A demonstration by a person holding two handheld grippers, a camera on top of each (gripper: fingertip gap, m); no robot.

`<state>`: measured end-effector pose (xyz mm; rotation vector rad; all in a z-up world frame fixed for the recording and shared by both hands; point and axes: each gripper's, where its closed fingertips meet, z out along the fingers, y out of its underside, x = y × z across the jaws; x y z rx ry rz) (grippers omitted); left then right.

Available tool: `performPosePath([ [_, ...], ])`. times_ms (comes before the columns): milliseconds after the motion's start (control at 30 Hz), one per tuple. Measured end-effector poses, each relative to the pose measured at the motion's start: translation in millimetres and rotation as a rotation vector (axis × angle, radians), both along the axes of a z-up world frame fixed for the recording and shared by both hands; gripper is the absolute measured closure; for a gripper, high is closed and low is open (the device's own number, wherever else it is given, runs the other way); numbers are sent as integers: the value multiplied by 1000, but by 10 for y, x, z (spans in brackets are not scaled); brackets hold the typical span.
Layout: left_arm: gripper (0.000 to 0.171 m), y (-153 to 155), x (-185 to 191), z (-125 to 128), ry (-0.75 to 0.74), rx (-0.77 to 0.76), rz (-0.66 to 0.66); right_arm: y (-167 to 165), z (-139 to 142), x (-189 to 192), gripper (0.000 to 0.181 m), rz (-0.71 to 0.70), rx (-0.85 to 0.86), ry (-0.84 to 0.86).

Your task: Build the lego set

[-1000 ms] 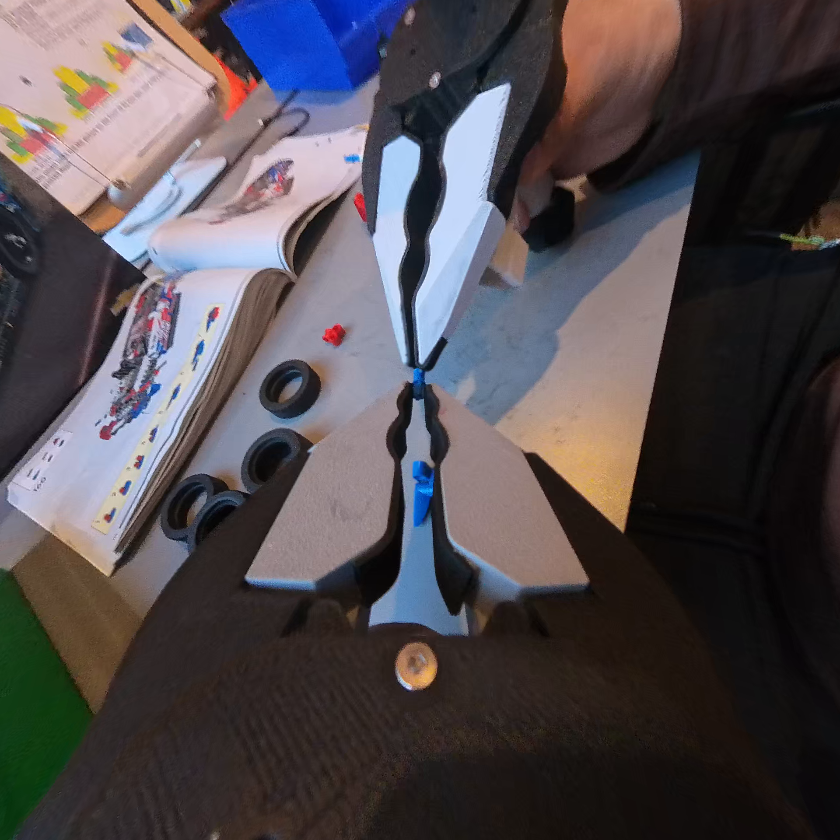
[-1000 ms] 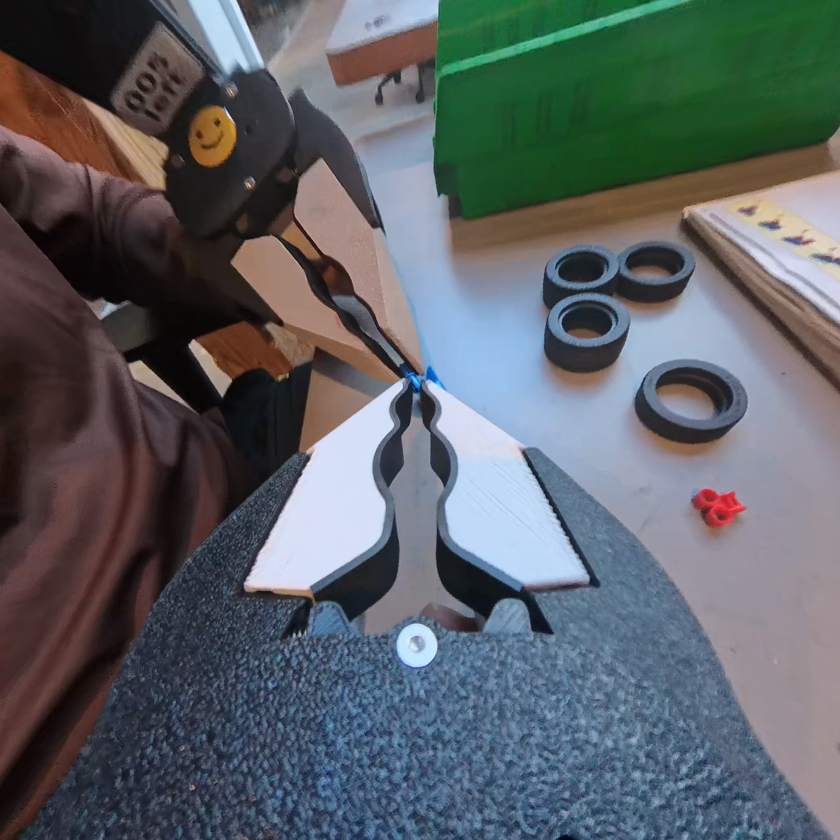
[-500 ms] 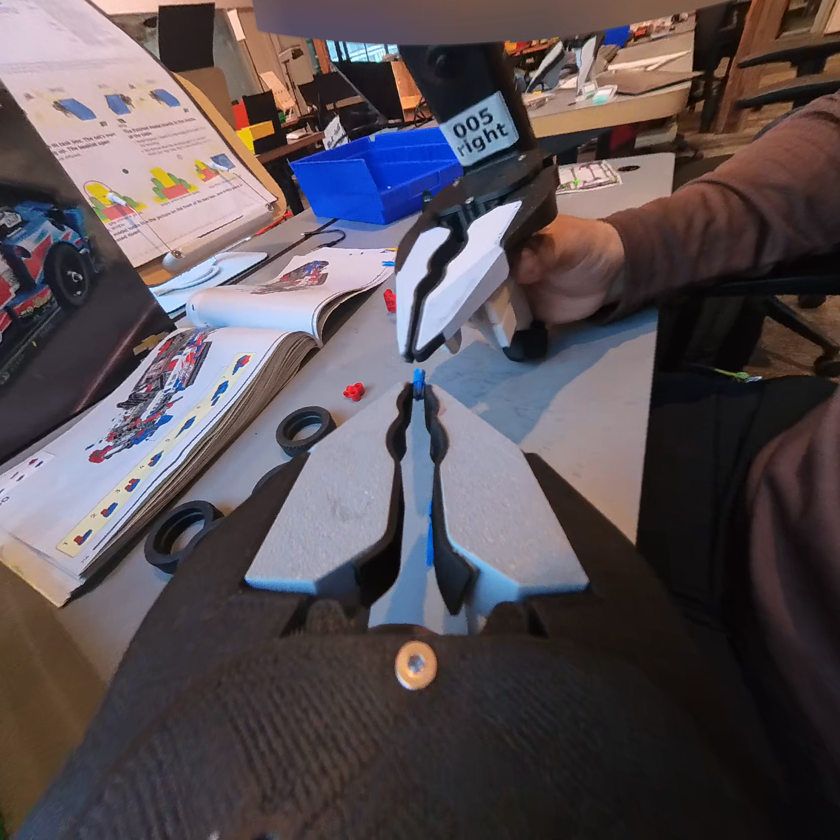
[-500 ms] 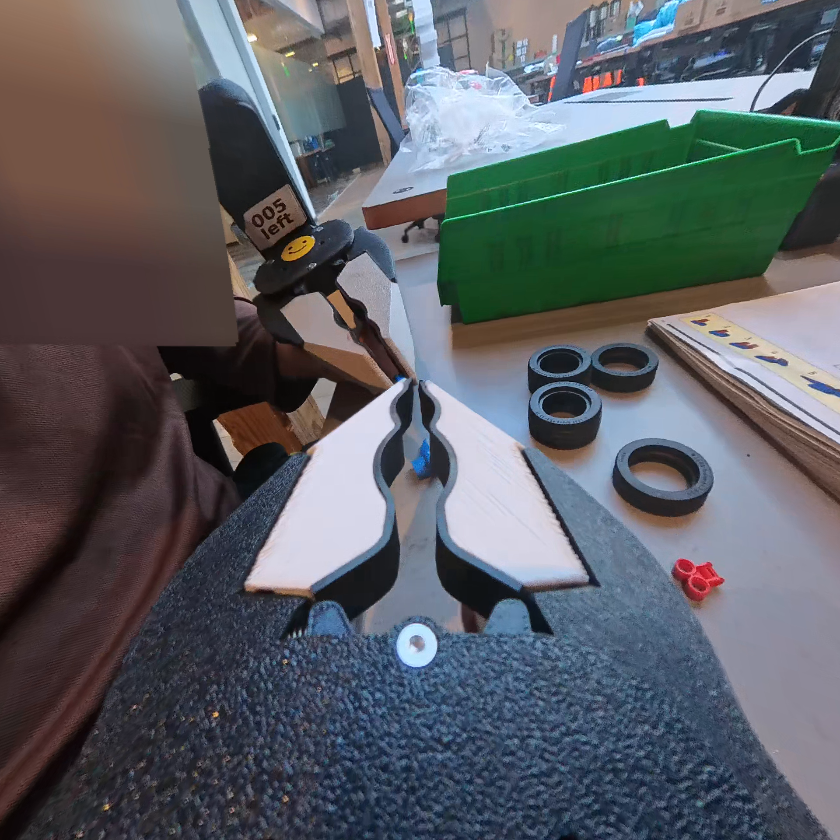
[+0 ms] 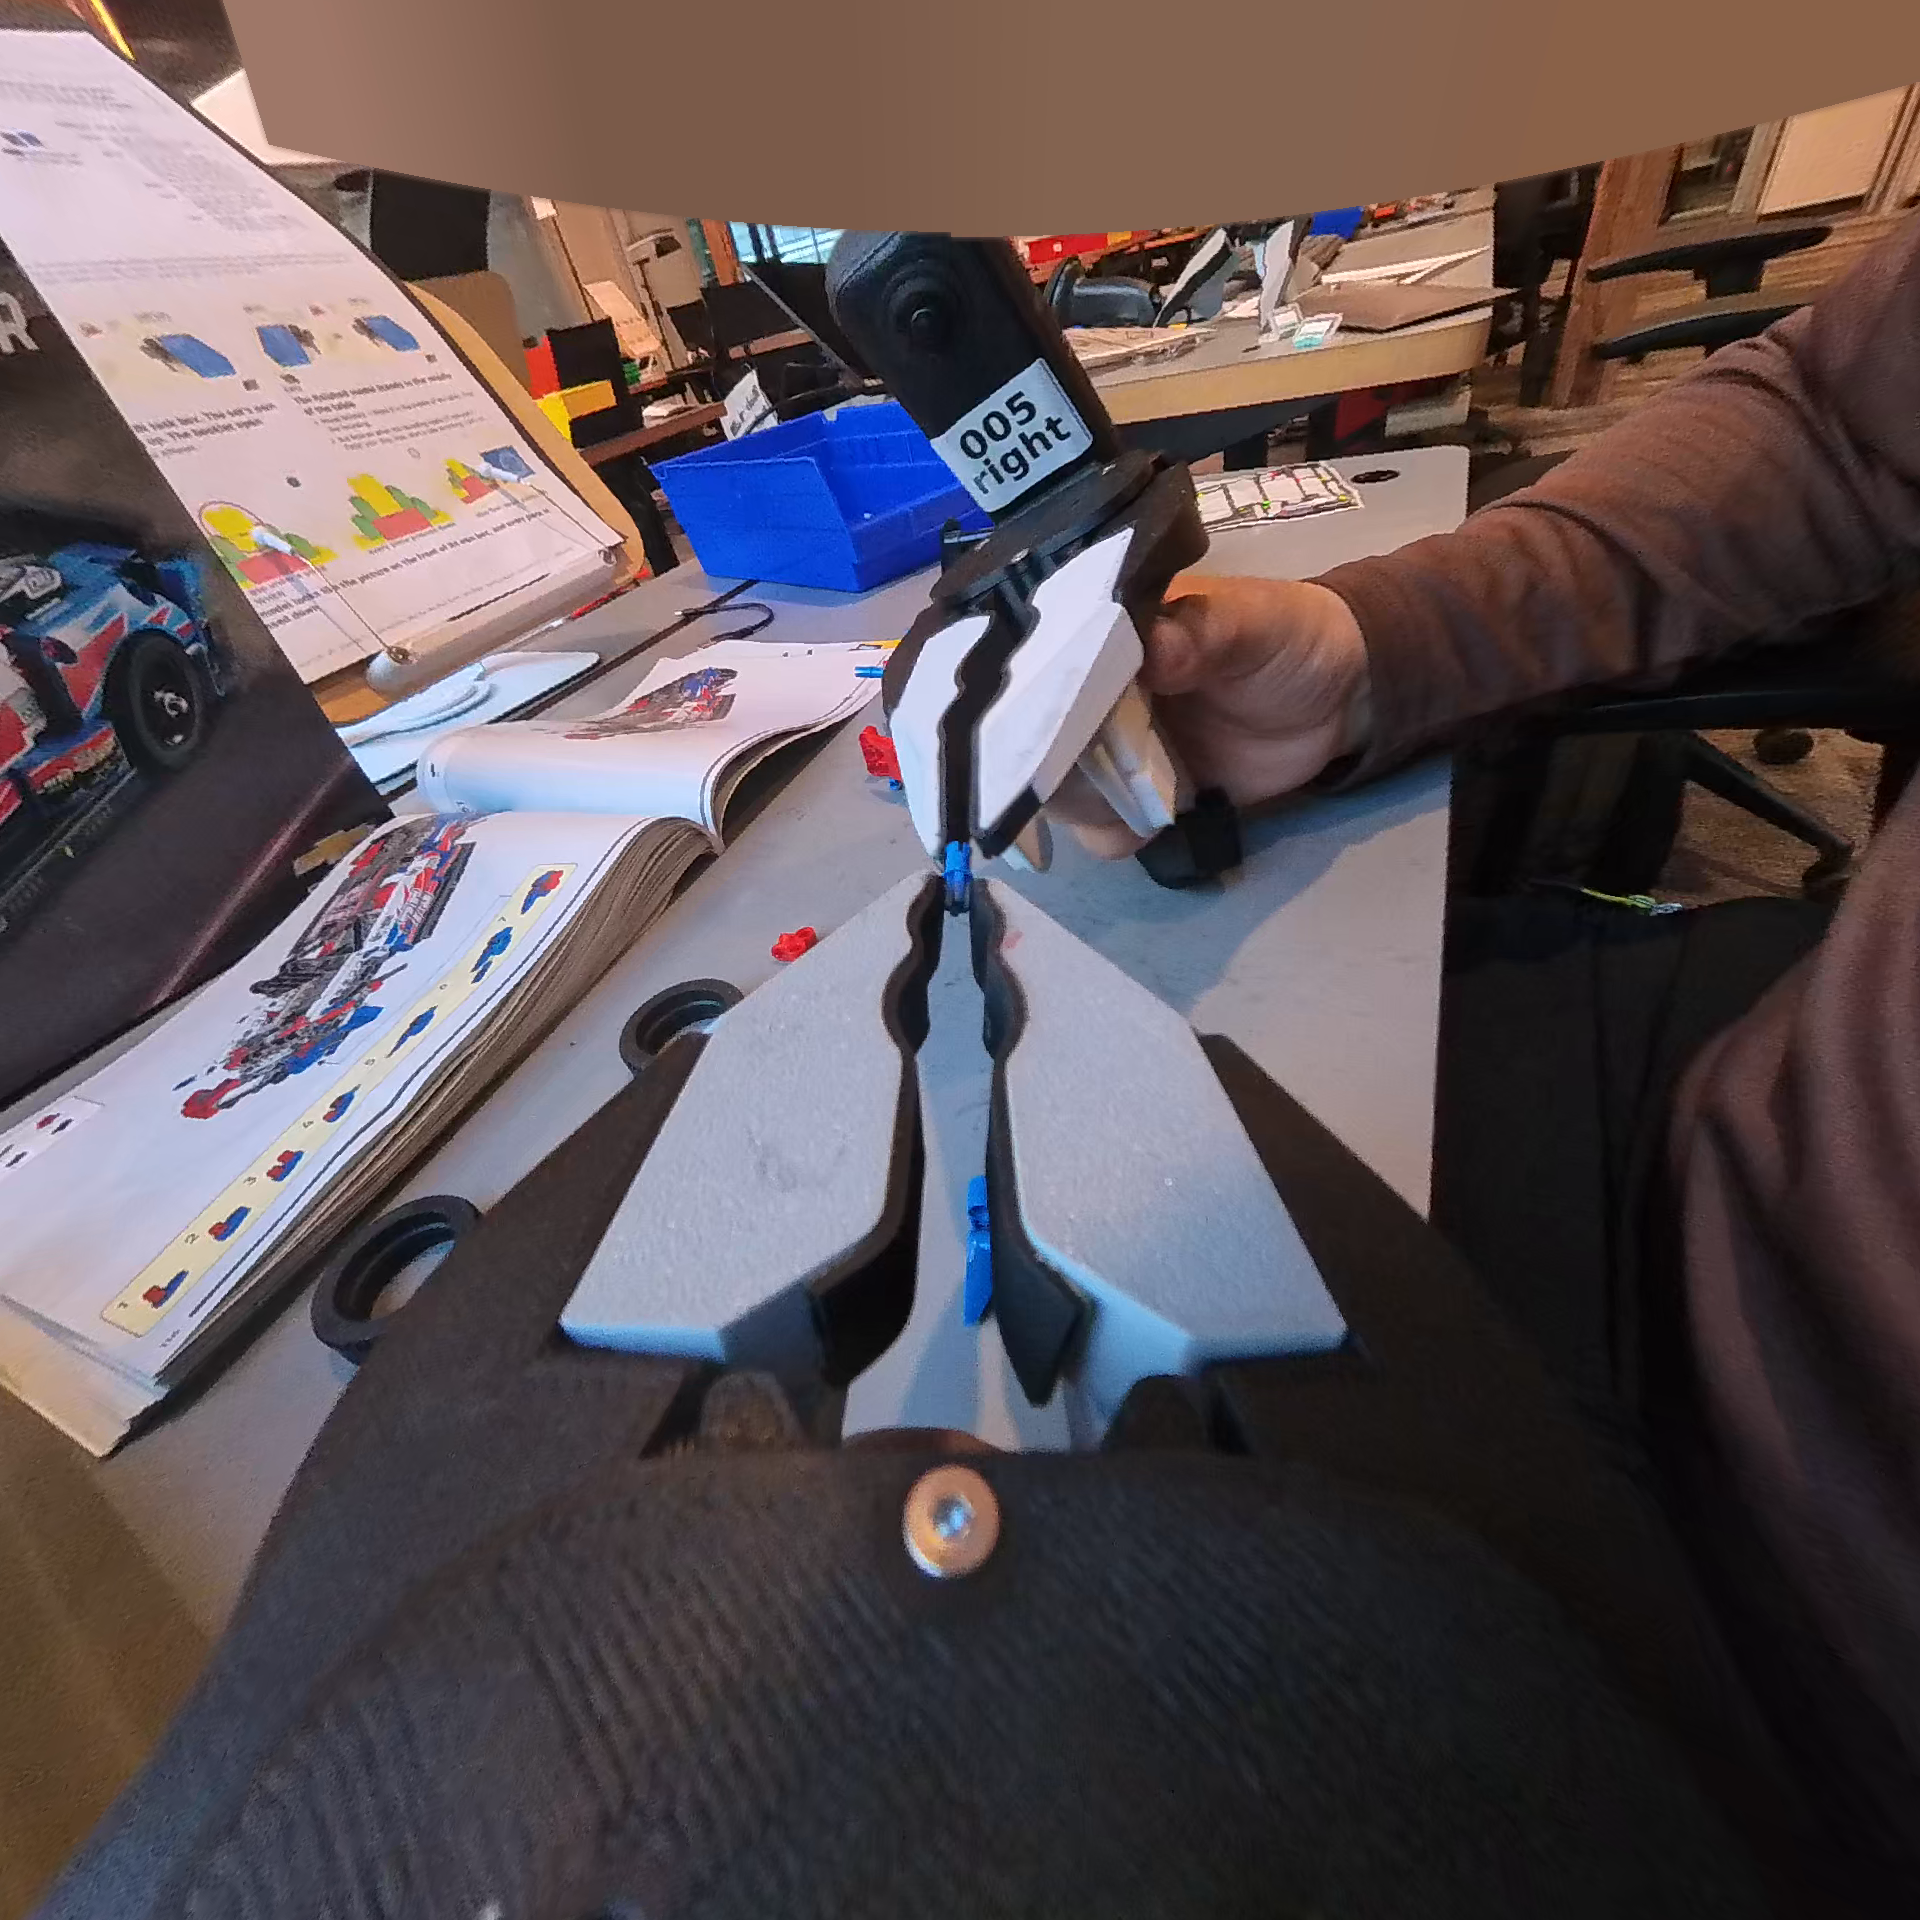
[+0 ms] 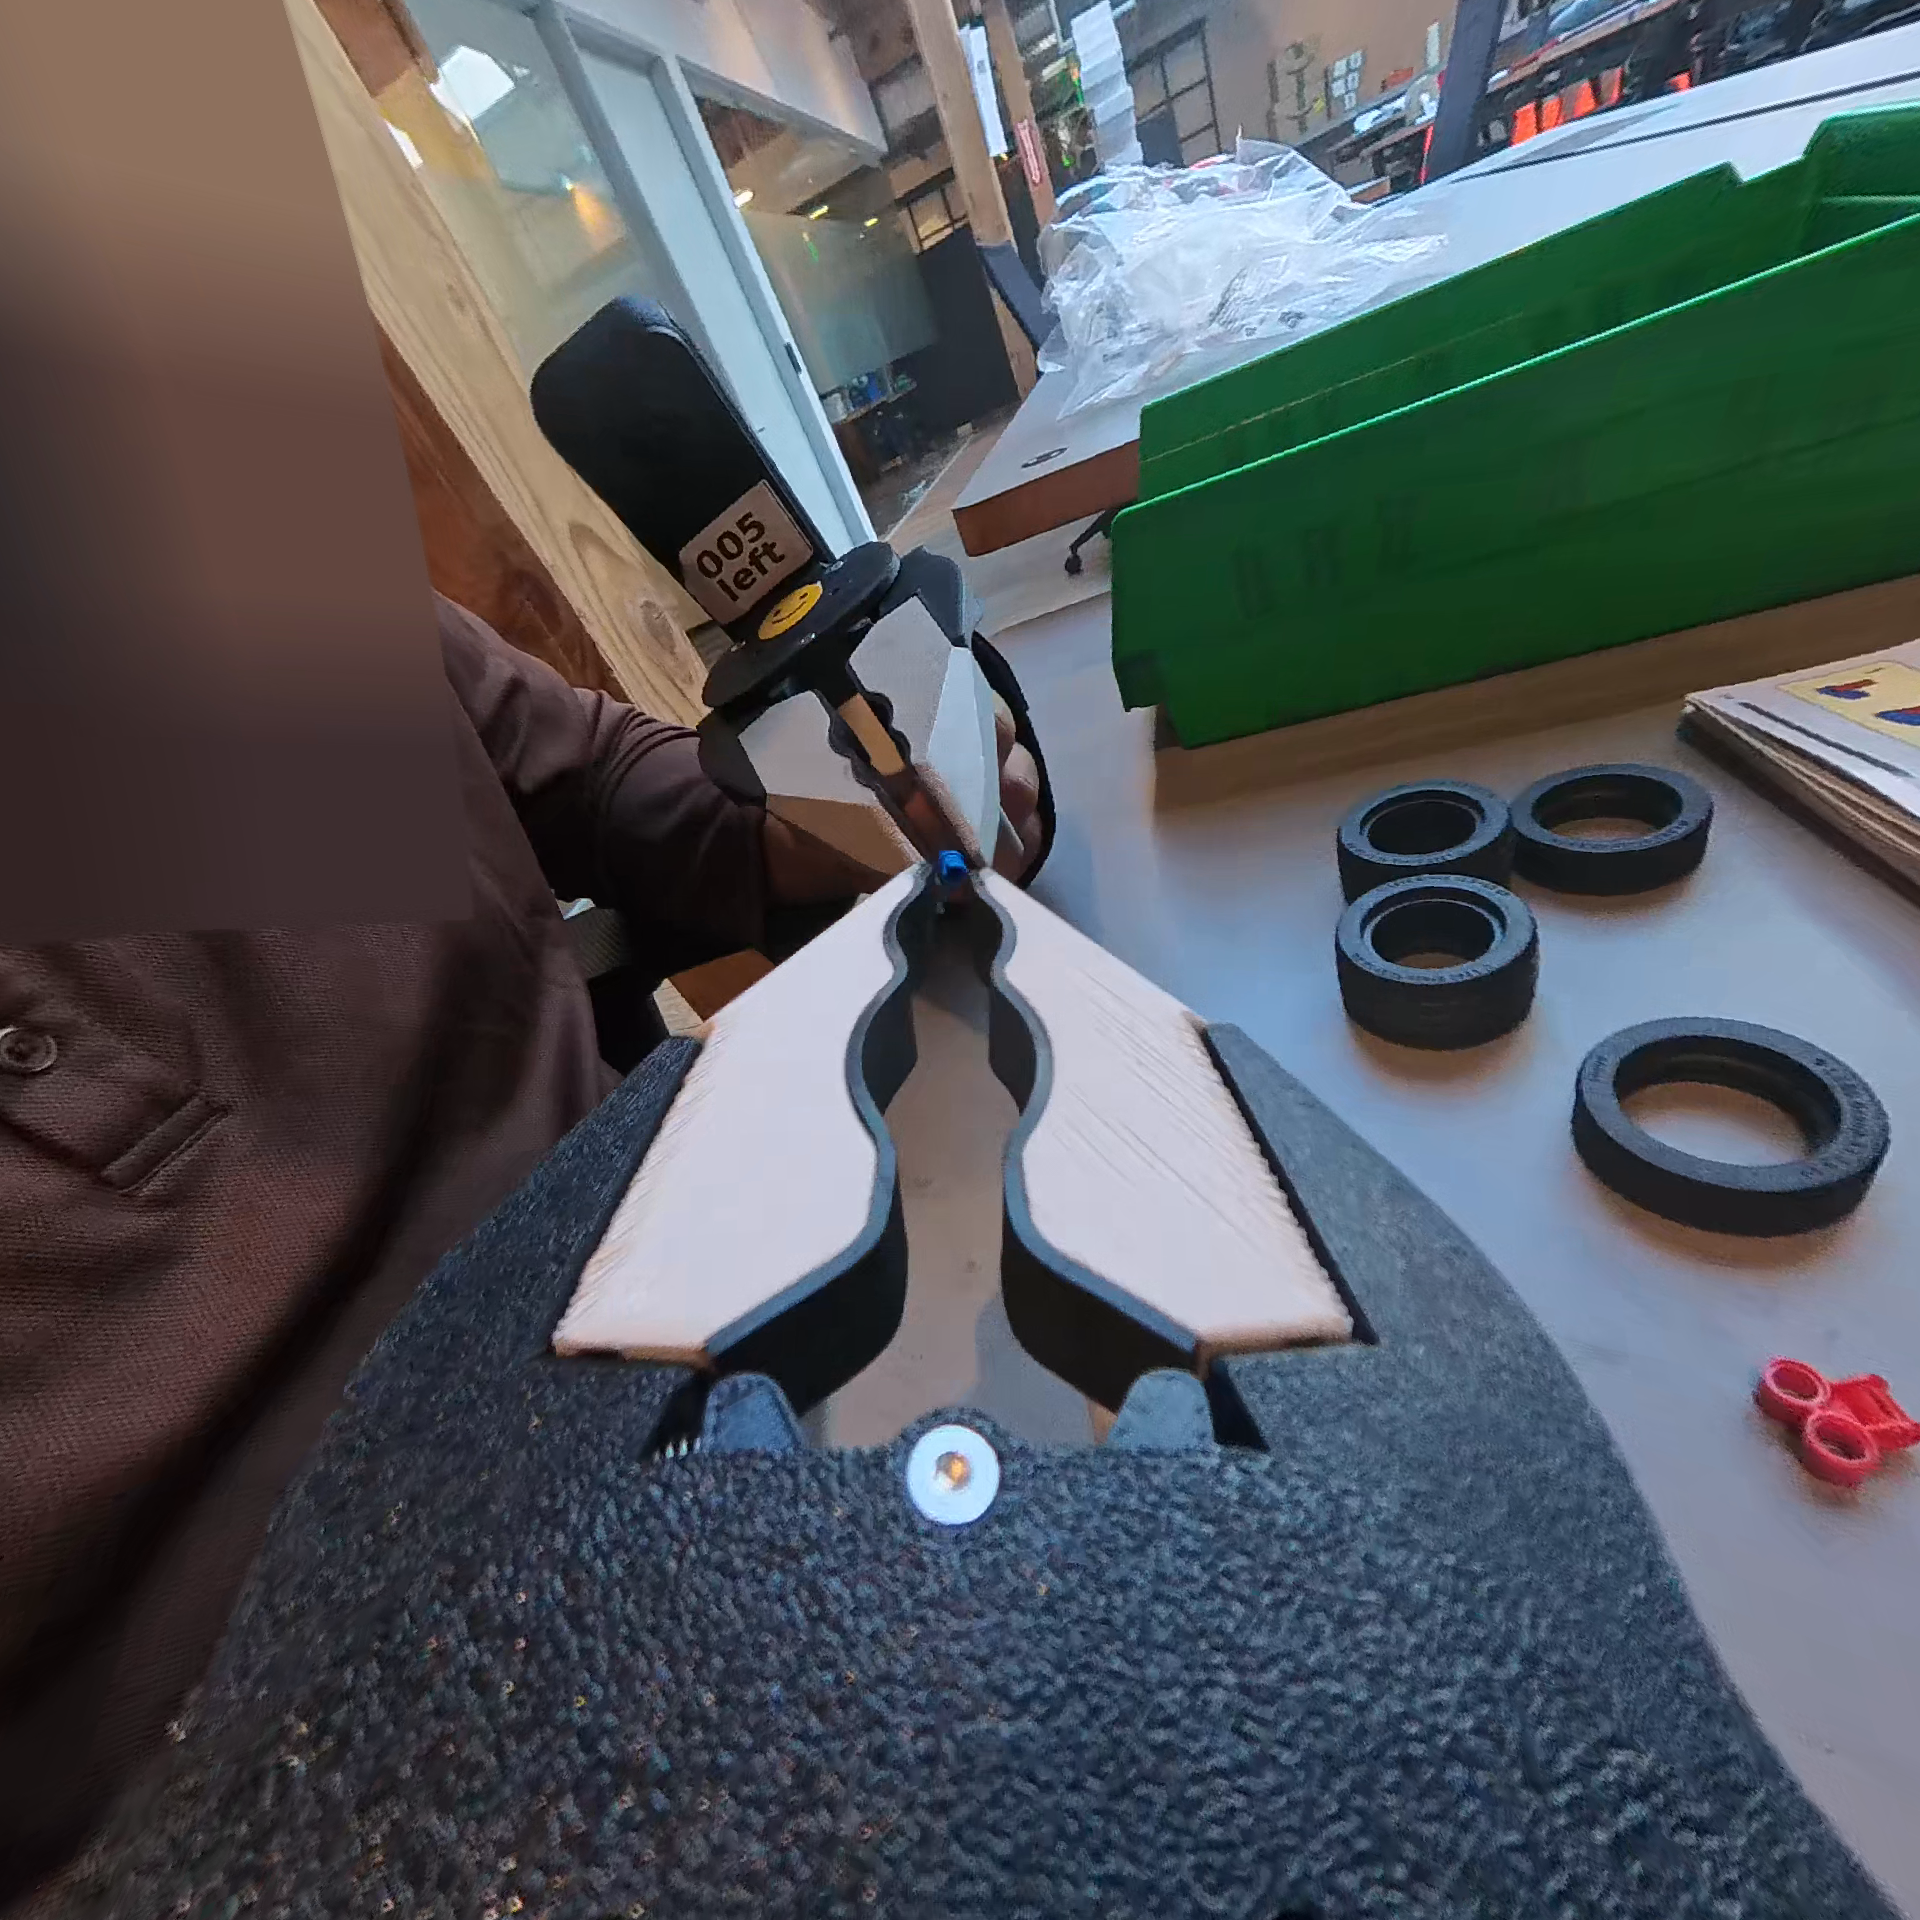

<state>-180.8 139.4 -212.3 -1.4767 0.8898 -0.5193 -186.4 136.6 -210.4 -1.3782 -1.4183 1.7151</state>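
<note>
Left gripper [image 5: 956, 902]: clamped on small blue pin [image 5: 956, 871] | right gripper [image 6: 948, 881]: closed, tips meeting that pin; own hold unclear | location: above counter [image 5: 1299, 956], beside open manual [image 5: 343, 1049] | risk: misaligned tips lever pin out; it drops among tyres [image 6: 1434, 961].

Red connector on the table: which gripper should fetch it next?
Neither is free: the left gripper and right gripper both pinch the blue pin. Once released, probably right; the red connector lies beside it.
</note>
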Motion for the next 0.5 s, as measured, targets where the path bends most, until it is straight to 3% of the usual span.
performPosePath([
  [500, 169, -9, 16, -15, -6, -25, -7, -20, -10, -30, 178, -33, 67, -19],
])
